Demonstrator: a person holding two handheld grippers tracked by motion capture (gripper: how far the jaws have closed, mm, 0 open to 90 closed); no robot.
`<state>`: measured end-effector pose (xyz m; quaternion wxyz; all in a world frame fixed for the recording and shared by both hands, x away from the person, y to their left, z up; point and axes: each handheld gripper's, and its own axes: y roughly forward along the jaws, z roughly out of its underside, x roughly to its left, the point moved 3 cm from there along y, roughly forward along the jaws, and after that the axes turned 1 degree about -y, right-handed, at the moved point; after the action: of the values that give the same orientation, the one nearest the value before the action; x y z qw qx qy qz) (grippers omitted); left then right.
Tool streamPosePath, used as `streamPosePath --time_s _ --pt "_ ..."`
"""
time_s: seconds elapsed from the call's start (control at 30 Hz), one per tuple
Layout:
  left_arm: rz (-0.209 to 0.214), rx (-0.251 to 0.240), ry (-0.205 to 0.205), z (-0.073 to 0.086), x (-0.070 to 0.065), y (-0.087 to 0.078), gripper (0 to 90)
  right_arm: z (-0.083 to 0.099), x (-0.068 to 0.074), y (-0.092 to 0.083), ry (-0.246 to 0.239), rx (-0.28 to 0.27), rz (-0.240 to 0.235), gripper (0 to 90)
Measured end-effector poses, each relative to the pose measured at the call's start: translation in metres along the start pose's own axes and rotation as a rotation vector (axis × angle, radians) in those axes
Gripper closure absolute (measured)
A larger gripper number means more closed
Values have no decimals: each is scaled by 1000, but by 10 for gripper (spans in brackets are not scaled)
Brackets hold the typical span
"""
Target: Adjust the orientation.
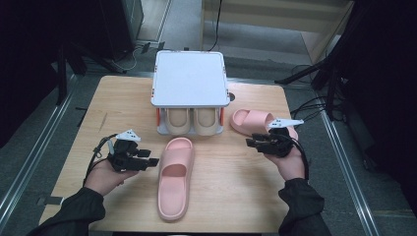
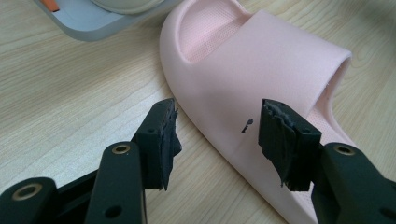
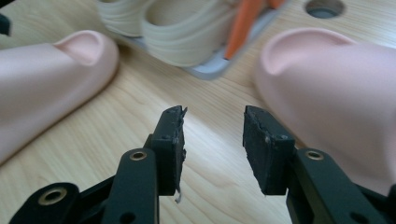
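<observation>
1. Pink soft-foam slide slipper [image 2: 261, 70] lies flat on the wooden table [image 1: 236, 187], just ahead of the left gripper [image 2: 217, 135]; jaws open, nothing held.
2. Likely light and squashy, so pinch the strap edge or sole rim.
3. Second pink foam slipper [image 3: 336, 93] just off the right gripper [image 3: 212, 140], jaws apart, empty.
4. Grey rack [image 1: 189, 78] beyond holds beige slippers [image 1: 192, 120].

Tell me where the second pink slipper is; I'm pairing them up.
In the high view, the second pink slipper lies right of the shoe rack, just beyond the right gripper.
</observation>
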<state>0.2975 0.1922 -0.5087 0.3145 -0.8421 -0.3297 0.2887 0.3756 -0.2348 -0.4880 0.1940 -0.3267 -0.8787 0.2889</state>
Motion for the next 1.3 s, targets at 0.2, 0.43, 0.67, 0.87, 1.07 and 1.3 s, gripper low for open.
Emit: streamPosePath --time_s 0.2,0.43,0.67,0.87,1.07,1.3 --pt "5 5 -4 1 0 0 454 9 -31 -12 50 -9 26 542" --pt "18 3 6 2 -2 1 443 20 -60 -15 75 3 65 493" --pt "18 2 -9 8 -1 -1 438 21 -77 0 80 47 92 455" --pt "8 13 -14 12 0 -1 436 14 -81 17 76 44 81 465" --pt "0 10 -19 14 1 -3 433 10 -81 31 68 90 111 579" --pt "6 -5 -35 13 5 -6 429 10 -80 30 105 99 71 725"
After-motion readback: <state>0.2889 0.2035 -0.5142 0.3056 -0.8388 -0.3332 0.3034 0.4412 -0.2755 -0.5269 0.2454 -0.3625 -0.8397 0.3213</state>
